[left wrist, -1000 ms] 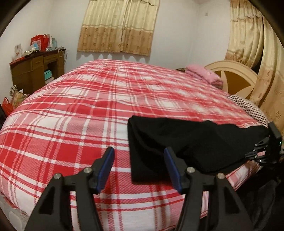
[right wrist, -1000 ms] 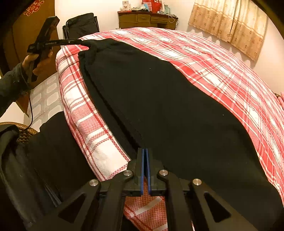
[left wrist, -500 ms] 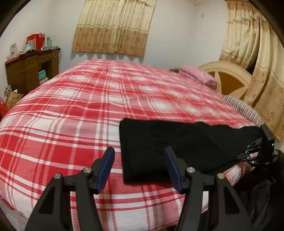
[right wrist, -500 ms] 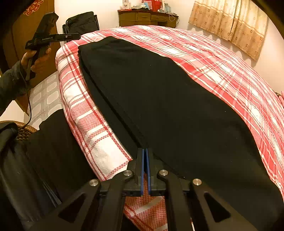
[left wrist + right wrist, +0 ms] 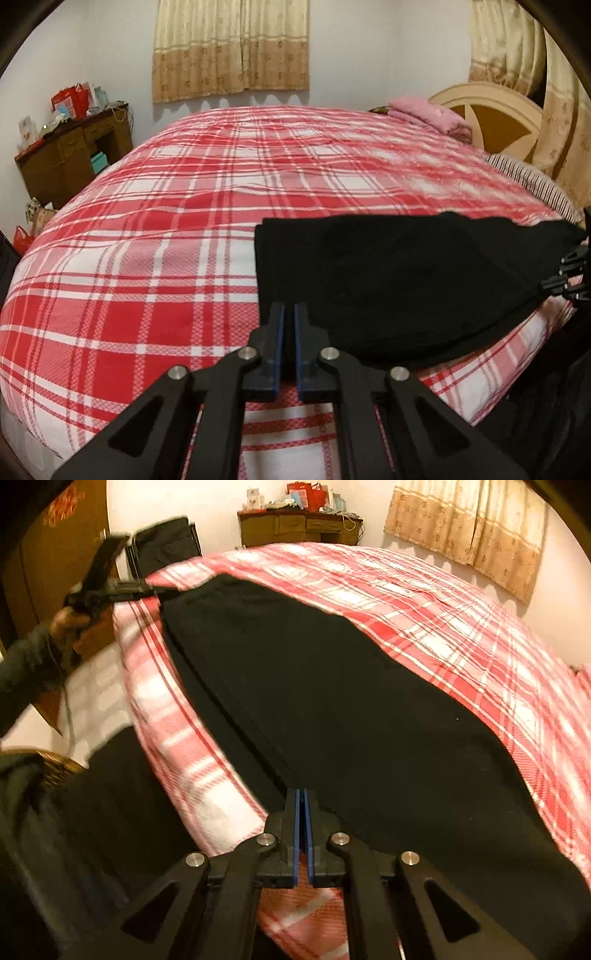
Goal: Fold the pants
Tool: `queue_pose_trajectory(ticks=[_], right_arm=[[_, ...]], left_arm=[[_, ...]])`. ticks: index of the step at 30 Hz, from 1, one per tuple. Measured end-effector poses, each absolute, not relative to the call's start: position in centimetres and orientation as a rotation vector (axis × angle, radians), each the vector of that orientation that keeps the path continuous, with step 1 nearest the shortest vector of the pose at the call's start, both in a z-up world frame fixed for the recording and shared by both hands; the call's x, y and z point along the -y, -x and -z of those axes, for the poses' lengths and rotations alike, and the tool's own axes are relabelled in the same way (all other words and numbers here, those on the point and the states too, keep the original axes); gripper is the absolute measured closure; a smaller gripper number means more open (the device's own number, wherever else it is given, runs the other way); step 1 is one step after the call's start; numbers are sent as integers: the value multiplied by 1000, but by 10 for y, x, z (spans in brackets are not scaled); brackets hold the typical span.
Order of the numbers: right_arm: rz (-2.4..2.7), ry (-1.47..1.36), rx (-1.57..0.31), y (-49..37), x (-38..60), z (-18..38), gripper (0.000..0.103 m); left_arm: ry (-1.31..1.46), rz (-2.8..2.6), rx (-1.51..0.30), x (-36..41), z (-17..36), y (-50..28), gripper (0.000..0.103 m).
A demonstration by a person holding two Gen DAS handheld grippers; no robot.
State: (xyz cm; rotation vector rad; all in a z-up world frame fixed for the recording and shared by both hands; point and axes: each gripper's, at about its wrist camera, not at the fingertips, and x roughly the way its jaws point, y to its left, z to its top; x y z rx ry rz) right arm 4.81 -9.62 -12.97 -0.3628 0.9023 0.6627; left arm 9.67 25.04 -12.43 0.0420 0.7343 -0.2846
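1. The left tool [image 5: 289, 314] sits at the near left corner of the black pants [image 5: 388, 280], fingers drawn almost together with a narrow gap between the blue pads; whether cloth is caught between them cannot be told.
2. The right tool [image 5: 303, 801] is closed, pads pressed together at the near edge of the pants; a grip on the cloth cannot be confirmed.
3. The pants lie flat along the near edge of the bed [image 5: 166, 229], on the red-and-white plaid cover.
4. In the right wrist view, the left tool appears at the far end of the pants, held by the person's hand [image 5: 68, 622].
5. A pink folded cloth [image 5: 430, 116] rests by the headboard [image 5: 491, 118].
6. A wooden desk [image 5: 70, 155] and curtains [image 5: 231, 48] stand against the far wall.
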Motion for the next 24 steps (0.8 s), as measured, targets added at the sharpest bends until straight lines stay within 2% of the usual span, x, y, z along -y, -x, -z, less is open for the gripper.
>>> queue_pose_trajectory(ticks=[6, 12, 18, 24], right_arm=[[-707, 379, -863, -30, 89, 109, 102], [-655, 433, -931, -42, 90, 142, 102], [-593, 458, -842, -40, 98, 132, 101], [-599, 437, -846, -48, 88, 132, 100]], left_arm=[[-44, 307, -741, -253, 121, -91, 98], [-69, 280, -763, -251, 129, -93, 98], [-72, 273, -758, -251, 127, -94, 98], [-62, 269, -766, -251, 132, -96, 98]])
